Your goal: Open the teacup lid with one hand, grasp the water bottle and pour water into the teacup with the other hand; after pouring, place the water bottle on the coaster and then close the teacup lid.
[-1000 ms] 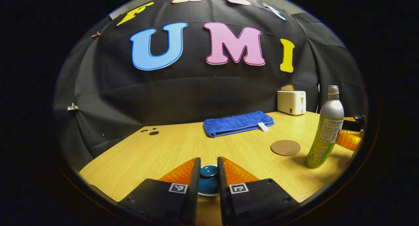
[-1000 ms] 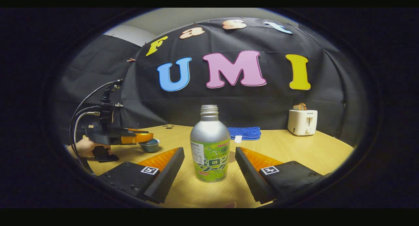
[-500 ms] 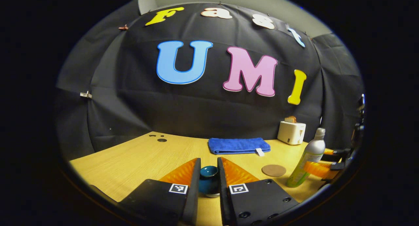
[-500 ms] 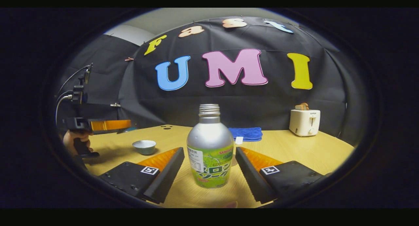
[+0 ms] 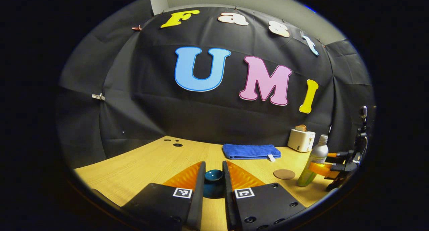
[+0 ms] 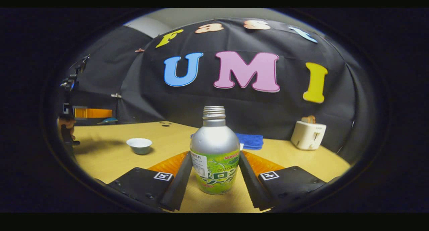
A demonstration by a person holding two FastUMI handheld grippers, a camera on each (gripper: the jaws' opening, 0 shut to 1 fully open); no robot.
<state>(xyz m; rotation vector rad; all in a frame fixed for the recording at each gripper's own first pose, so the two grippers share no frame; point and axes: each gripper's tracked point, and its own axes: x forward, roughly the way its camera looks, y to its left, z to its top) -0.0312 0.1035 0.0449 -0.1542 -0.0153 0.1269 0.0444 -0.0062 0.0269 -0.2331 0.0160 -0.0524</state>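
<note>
Left gripper (image 5: 213,177): both fingers clamp the dark teal glazed teacup lid (image 5: 213,184) by its knob, one finger per side. Lid is held up off the light wood-grain table (image 5: 144,164). In right gripper view the same gripper (image 6: 92,113) sits far left, raised above table level, w/ the lid (image 6: 108,121) just under its fingers; a hand (image 6: 67,124) grips the handle.

Small pale round teacup (image 6: 139,145): uncovered, upright on table, left of centre in right gripper view, well apart from the lid and below it.

Right gripper (image 6: 214,164): fingers closed in against both sides of the silver aluminium water bottle w/ green label (image 6: 214,157); contact at label height. Bottle upright, cap off, threaded neck exposed. Cannot tell whether its base touches the table. In left gripper view the bottle (image 5: 313,162) stands at far right w/ the right gripper (image 5: 323,167) around its mid-body.

Round brown cork coaster (image 5: 284,174): flat on table, just left of the bottle, nothing on it.

Background items: folded blue towel (image 5: 251,151) near rear table edge; white toaster (image 5: 301,140) w/ bread in slot, right rear, behind the bottle.
</note>
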